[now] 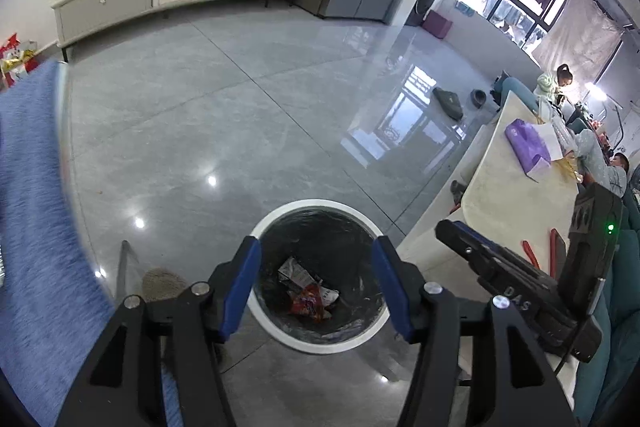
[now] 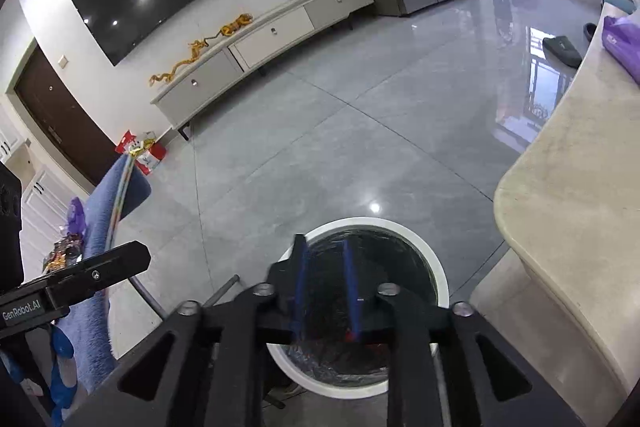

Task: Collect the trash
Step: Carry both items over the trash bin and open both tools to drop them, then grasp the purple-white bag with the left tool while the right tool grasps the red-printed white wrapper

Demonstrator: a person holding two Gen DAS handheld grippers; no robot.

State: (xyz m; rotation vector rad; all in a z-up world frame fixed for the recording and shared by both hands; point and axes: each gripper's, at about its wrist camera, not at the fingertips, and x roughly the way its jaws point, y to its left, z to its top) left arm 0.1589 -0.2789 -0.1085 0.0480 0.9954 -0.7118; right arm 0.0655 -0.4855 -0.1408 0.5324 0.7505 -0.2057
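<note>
A round white-rimmed trash bin (image 1: pixel 276 331) with a dark liner stands on the grey floor. Crumpled wrappers (image 1: pixel 308 293), white and red, lie at its bottom. My left gripper (image 1: pixel 316 251) hovers over the bin mouth, open and empty, blue pads wide apart. The right gripper's body (image 1: pixel 520 287) shows beside it over the table edge. In the right wrist view the bin (image 2: pixel 438 277) is below my right gripper (image 2: pixel 326 251), whose blue pads stand a narrow gap apart with nothing visible between them.
A cream marble table (image 1: pixel 516 195) stands right of the bin, with a purple bag (image 1: pixel 524 143) and red items (image 1: pixel 554 251). A blue fuzzy chair (image 1: pixel 36 211) is at left. Slippers (image 1: pixel 450 103) lie on the floor. A TV cabinet (image 2: pixel 256 51) lines the far wall.
</note>
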